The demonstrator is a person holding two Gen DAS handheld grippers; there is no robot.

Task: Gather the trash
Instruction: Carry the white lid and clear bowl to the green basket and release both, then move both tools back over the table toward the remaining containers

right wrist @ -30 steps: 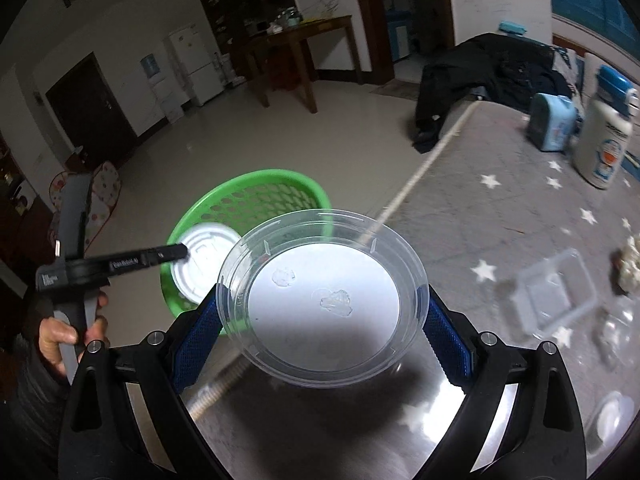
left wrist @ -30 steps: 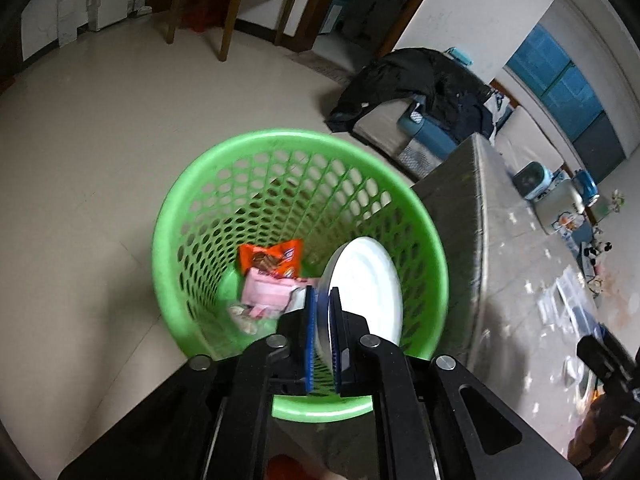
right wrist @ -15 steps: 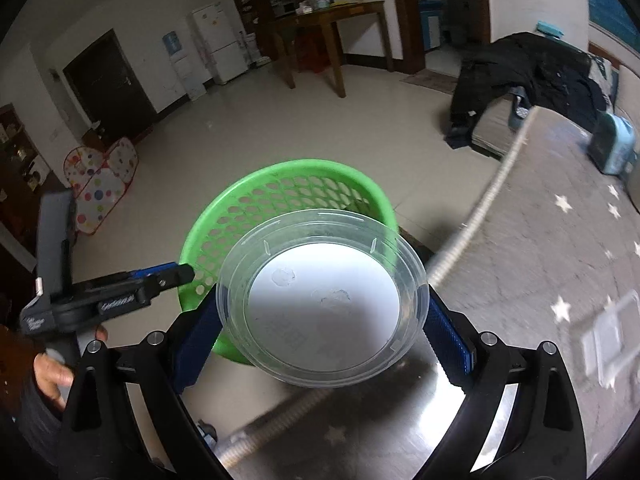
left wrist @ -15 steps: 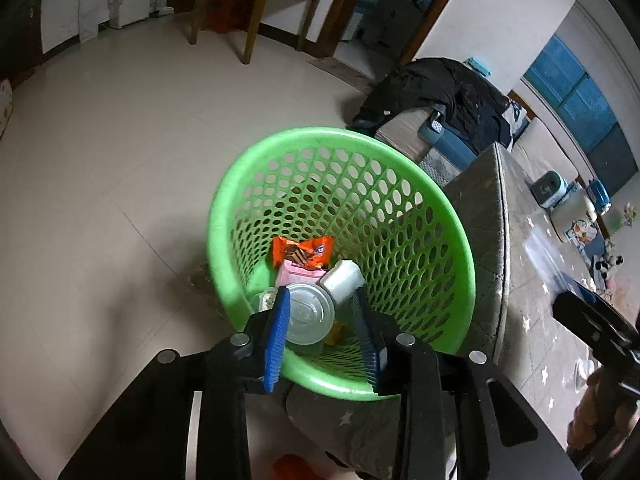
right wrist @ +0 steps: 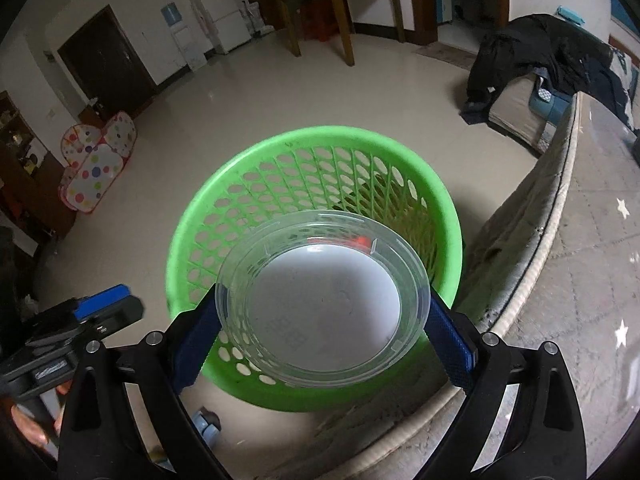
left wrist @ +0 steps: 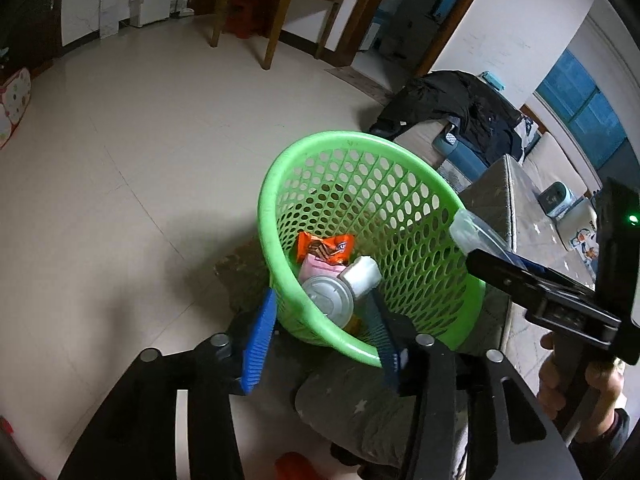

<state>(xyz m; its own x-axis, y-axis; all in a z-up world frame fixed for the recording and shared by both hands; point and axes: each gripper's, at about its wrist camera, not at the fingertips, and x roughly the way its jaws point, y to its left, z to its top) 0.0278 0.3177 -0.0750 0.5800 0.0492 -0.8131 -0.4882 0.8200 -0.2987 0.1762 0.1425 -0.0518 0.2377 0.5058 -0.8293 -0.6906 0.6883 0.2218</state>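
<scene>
Now the right gripper [right wrist: 320, 316], jaws clamped on the clear lid [right wrist: 324, 300], holds it flat above the green basket [right wrist: 192, 240], nearer the bench-side rim. Left gripper [left wrist: 320, 320] jaws have just been opening, nothing between them.

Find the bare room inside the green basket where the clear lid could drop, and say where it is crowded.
The far half of the green basket, along its back wall, is free. The near side is crowded: orange wrapper, pink packet, white tube and cup lid. The right gripper holds the clear lid above the near rim.
</scene>
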